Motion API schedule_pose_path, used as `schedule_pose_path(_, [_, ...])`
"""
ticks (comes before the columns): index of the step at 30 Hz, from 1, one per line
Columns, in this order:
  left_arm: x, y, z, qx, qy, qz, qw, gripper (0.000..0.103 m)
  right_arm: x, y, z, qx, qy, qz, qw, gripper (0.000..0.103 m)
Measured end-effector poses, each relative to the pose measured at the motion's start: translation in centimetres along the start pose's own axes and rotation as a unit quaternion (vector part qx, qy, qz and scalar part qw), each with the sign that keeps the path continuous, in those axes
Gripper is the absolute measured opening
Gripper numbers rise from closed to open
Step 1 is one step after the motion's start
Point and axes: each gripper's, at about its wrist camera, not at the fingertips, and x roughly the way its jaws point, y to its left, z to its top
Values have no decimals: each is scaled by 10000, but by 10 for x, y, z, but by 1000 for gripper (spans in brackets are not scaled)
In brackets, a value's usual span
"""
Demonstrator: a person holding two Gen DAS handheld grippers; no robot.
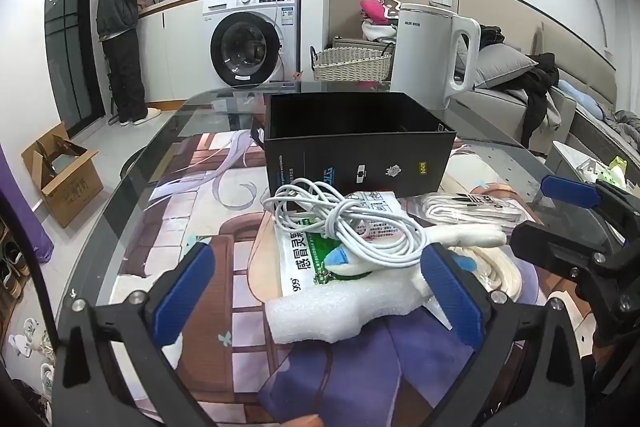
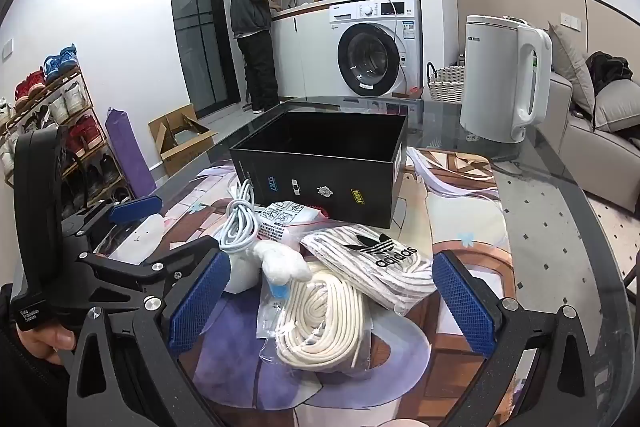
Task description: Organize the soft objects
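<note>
1. Several soft things lay heaped on the surface (image 2: 532,211) just near of the open black box (image 2: 320,163): a white cable bundle (image 1: 344,219), a foam piece (image 1: 340,311), a cream cord coil (image 2: 320,323) and a bagged adidas lace pack (image 2: 372,263).
2. All looked light and limp; the bags seemed slippery, so mid-bundle holds would suit.
3. Left tongs (image 1: 320,291) stood wide open astride the foam, gripping nothing.
4. Right tongs (image 2: 332,299) stood wide open astride the cord coil, empty.
</note>
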Motion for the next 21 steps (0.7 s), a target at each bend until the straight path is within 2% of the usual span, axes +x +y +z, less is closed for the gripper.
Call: schedule_pose_path(21, [1,-3,-1,9,-4,-2,10000,103,-1,-4,1,21,-37,-10,10000,103])
